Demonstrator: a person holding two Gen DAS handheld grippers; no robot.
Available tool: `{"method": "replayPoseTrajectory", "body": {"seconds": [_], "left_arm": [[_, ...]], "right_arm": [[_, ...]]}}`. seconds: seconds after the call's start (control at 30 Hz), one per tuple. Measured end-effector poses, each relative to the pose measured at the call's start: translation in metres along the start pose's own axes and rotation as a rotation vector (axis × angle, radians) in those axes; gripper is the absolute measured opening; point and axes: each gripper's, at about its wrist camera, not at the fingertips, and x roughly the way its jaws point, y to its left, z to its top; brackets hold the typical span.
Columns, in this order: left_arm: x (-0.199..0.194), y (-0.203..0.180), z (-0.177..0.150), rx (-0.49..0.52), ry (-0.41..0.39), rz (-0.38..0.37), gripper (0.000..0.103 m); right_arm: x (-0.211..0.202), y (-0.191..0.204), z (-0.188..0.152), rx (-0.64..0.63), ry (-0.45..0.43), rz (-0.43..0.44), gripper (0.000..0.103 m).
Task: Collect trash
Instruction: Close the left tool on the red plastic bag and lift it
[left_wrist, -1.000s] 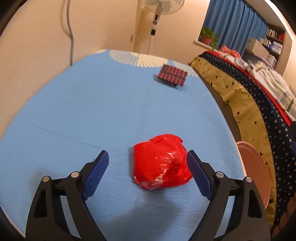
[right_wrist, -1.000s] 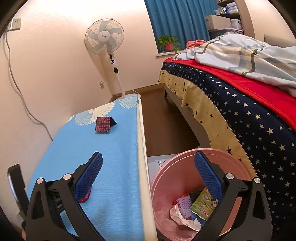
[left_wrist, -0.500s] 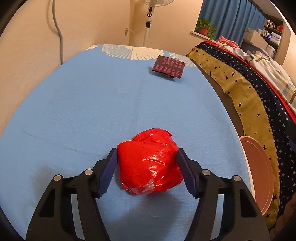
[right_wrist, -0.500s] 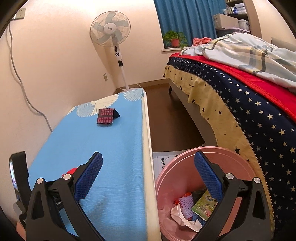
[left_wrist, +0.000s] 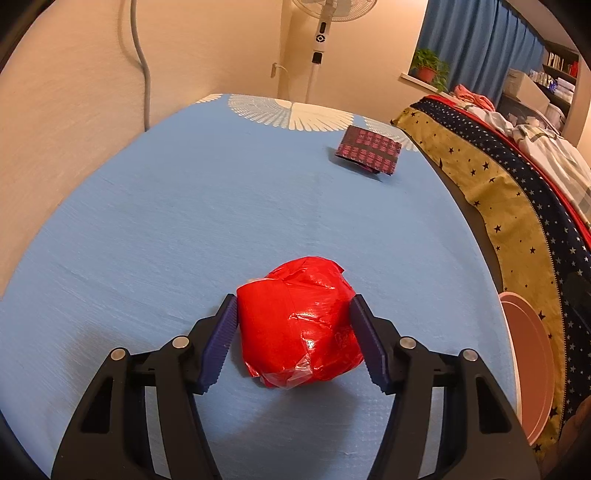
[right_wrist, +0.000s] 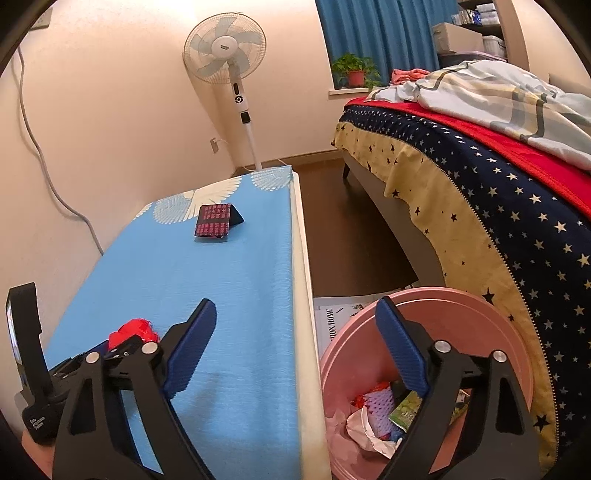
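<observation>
Blue cloth covers the table (left_wrist: 184, 229), which runs along a cream wall toward a standing fan (right_wrist: 225, 48) at its far end. On the cloth, right between the left gripper's (left_wrist: 293, 338) blue pads (left_wrist: 221, 343), sits a crumpled red bag (left_wrist: 297, 321); both pads press against its sides, so the jaws are clamped on it, and its underside rests on the cloth or very near it (a shadow lies beneath, and I cannot tell whether it is lifted). Well ahead of this gripper and a little to its right, near the table's far edge, lies a dark packet (left_wrist: 369, 153) printed with pink marks, apart from the bag. Off the table's right edge, beside the gripper, the rim of a pink bin (left_wrist: 532, 369) shows against the star-patterned bedspread (left_wrist: 517, 206).

From the right wrist view, the right gripper (right_wrist: 295, 350) holds its jaws wide with nothing between the pads. It hangs over the table's white edge, its left finger above the blue cloth and its right finger above the bin (right_wrist: 461, 306). Inside the bin, below and ahead of that finger, lie scraps of trash (right_wrist: 373, 417): white crumpled paper, a purple piece, a green wrapper. To the left of this gripper the red bag (right_wrist: 135, 330) appears partly hidden behind the left gripper's black frame. Farther ahead on the cloth lies the packet (right_wrist: 216, 219), and beyond the bin stands the bed (right_wrist: 480, 177) with a rumpled plaid quilt on top. A potted plant (right_wrist: 354, 70) sits on the sill by the blue curtain (right_wrist: 376, 33).
</observation>
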Motion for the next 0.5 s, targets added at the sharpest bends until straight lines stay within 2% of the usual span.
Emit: {"method": "replayPoseTrajectory", "body": {"seconds": [0.2, 0.5], "left_arm": [[0.002, 0.0, 0.005, 0.0, -0.012, 0.012, 0.06], [0.006, 0.004, 0.01, -0.018, -0.028, 0.019, 0.059]], "right_arm": [[0.009, 0.004, 0.003, -0.007, 0.02, 0.02, 0.066], [0.027, 0.007, 0.019, 0.021, 0.033, 0.046, 0.065]]}}
